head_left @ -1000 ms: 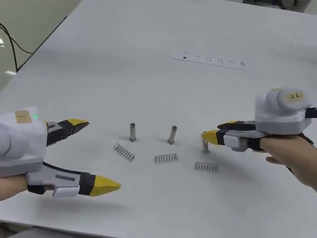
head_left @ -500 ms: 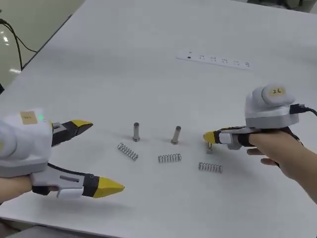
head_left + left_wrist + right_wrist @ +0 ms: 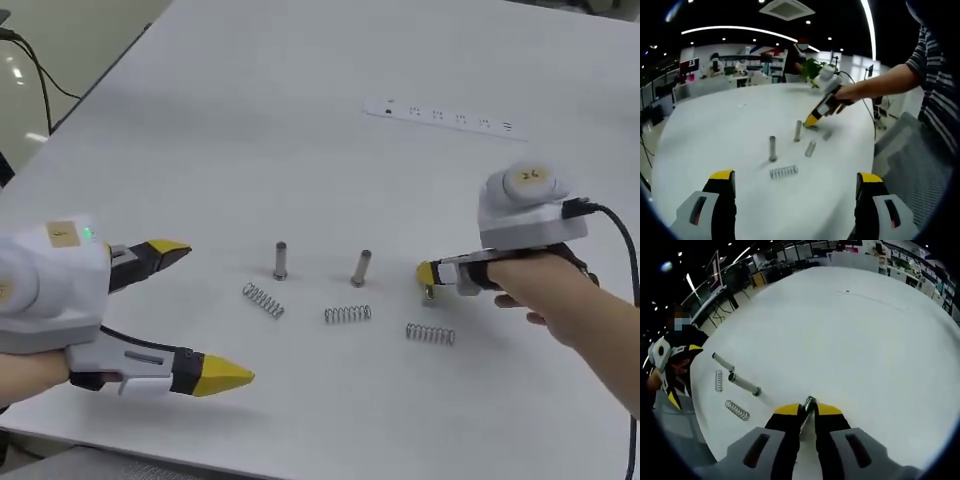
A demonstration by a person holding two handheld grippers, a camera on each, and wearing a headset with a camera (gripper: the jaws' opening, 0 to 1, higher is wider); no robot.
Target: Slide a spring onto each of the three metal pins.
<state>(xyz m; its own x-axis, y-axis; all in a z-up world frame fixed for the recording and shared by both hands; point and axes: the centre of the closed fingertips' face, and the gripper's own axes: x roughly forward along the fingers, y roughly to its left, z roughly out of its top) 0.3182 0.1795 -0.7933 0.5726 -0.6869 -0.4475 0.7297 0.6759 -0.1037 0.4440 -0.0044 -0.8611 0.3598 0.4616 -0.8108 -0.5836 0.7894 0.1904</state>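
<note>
The right pin (image 3: pixel 429 291) stands upright on the white table (image 3: pixel 300 120), rightmost of the three pins; the right gripper (image 3: pixel 426 273) comes at it from the right and has its jaws closed on the pin's top. The right spring (image 3: pixel 430 333) lies flat just on the near side of this pin, with its long axis going left to right, so I judge it must be turned upright to slide on. The left gripper (image 3: pixel 215 312) hovers at near left, jaws wide apart and empty; it is well apart from that spring and nearer to the left spring (image 3: pixel 263 300).
</note>
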